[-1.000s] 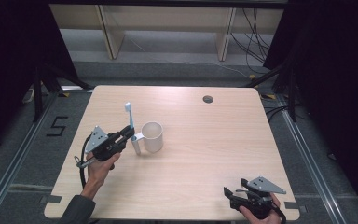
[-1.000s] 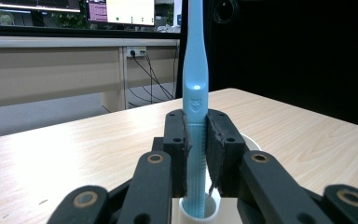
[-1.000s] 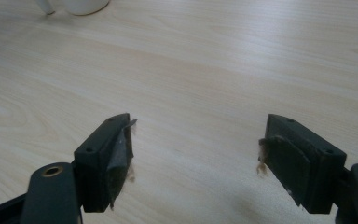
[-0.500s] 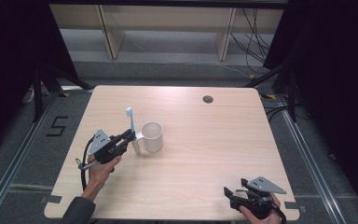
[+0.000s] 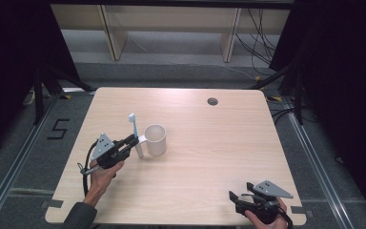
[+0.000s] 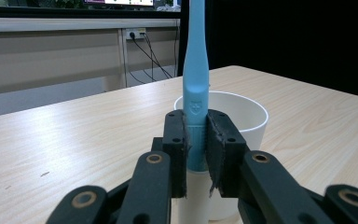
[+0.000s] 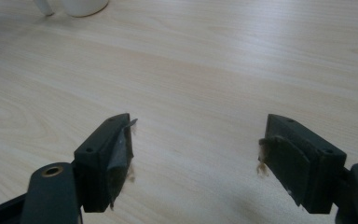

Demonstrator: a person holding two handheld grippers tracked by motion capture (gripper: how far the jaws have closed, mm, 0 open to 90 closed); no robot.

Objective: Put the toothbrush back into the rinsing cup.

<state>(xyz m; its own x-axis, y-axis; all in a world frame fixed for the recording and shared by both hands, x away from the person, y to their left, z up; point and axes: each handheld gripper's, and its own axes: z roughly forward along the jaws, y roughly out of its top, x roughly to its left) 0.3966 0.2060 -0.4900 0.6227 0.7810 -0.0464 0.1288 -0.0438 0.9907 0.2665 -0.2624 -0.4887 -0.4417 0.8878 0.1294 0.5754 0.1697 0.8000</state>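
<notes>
Wide pale wooden table (image 5: 195, 157) under everything, with a small dark round hole (image 5: 212, 101) near the far edge. Well inside the left half, a white cup (image 5: 155, 140), upright, mouth open to the ceiling, handle turned toward the left side. Down at the near right corner, the right gripper (image 5: 234, 196) in a hand, low over the wood, well apart from the cup; in the right gripper view (image 7: 196, 149), black jaws spread wide with bare tabletop between the worn pads, gripping nothing. Over on the left, the left gripper (image 5: 132, 141) in the other hand, just beside the cup on the handle side, pointing at it. Clamped tight between the pads in the left gripper view (image 6: 196, 151): a light blue toothbrush (image 6: 196, 88), held by the lower handle, standing nearly upright. From the high view, toothbrush (image 5: 135, 136) tilted slightly, head up top, foot just beside the cup's handle; touching the table or not, cannot tell. Behind the blue handle in the left gripper view, the cup's rim (image 6: 242, 109), close.
</notes>
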